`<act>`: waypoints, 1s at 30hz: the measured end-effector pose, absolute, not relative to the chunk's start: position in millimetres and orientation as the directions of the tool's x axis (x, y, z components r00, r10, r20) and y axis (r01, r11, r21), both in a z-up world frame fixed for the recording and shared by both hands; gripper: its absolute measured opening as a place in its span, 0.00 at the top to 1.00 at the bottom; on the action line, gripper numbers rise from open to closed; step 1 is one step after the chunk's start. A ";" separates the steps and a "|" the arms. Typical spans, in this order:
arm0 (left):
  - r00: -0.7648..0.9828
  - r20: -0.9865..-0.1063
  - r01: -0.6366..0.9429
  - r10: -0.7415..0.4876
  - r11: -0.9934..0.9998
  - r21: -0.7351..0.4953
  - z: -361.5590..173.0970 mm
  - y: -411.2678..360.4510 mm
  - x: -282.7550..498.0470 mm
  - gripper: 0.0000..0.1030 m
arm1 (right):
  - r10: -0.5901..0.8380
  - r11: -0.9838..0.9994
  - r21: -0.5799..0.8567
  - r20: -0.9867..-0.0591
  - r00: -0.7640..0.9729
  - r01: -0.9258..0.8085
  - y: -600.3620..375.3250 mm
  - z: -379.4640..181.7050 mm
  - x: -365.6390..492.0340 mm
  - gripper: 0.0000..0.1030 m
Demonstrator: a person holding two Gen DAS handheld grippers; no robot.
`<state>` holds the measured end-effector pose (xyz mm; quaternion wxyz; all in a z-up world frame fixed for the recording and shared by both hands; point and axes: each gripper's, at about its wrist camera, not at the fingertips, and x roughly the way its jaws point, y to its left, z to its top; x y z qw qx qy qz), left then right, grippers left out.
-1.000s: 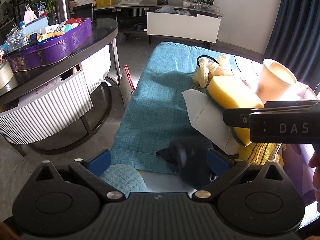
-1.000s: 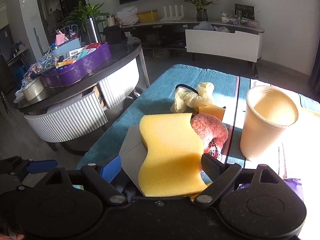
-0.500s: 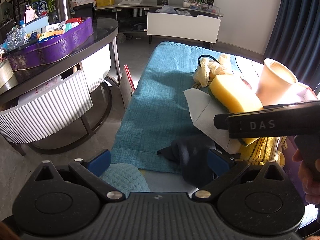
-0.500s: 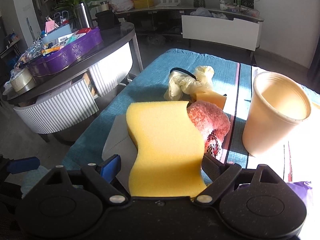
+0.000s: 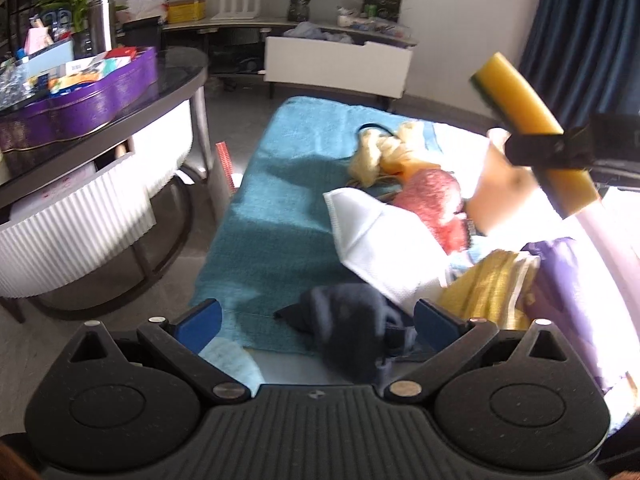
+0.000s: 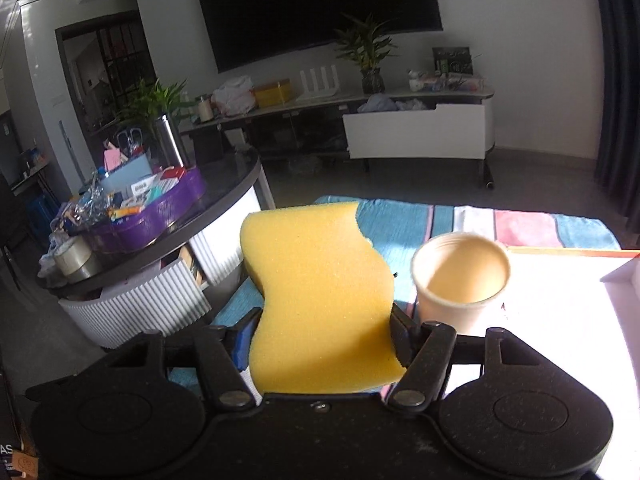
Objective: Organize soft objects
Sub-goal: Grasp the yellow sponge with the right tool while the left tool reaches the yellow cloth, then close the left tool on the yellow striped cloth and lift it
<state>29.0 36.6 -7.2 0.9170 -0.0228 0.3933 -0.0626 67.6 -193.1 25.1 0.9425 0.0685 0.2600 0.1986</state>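
Note:
My right gripper [image 6: 322,334] is shut on a yellow wavy sponge [image 6: 320,296] and holds it up in the air, tilted; the sponge also shows in the left wrist view [image 5: 528,128], above the table's right side. My left gripper [image 5: 316,320] is open and empty, low over a dark cloth [image 5: 352,328] at the near edge of the teal mat [image 5: 276,208]. On the mat lie a white face mask [image 5: 380,240], a pink fluffy item [image 5: 432,204], a pale glove [image 5: 380,152] and a yellow striped cloth [image 5: 492,288].
A paper cup [image 6: 460,280] stands right of the sponge. A purple bag [image 5: 568,280] lies at the right. A round side table [image 5: 100,140] with a purple tray [image 5: 80,100] stands to the left. A TV bench [image 6: 416,136] is at the back.
My right gripper closed on the sponge and lifted it off the mask and pink item, up and to the right. The left gripper has stayed in place.

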 end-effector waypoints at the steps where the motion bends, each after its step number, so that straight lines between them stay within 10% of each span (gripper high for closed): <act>1: 0.685 -0.711 0.117 -0.158 0.987 -0.106 -6.5 34.0 27.7 0.00 | 0.404 0.914 0.235 -0.455 0.794 -0.331 -201.6 28.8 63.9 0.25; 15: 0.643 -0.676 0.428 -0.359 0.901 -0.072 -20.4 -52.1 33.5 0.01 | 0.350 0.934 0.231 -0.426 0.834 -0.274 -242.7 28.8 25.2 0.25; 22: 0.598 -0.721 0.446 -0.349 0.893 -0.063 -40.3 -61.9 53.2 0.78 | 0.340 0.934 0.254 -0.424 0.839 -0.250 -256.1 23.2 19.3 0.25; 30: 0.688 -0.625 0.372 -0.368 0.919 -0.132 0.3 -36.5 41.4 0.86 | 0.338 0.932 0.271 -0.418 0.843 -0.239 -266.2 20.5 15.6 0.25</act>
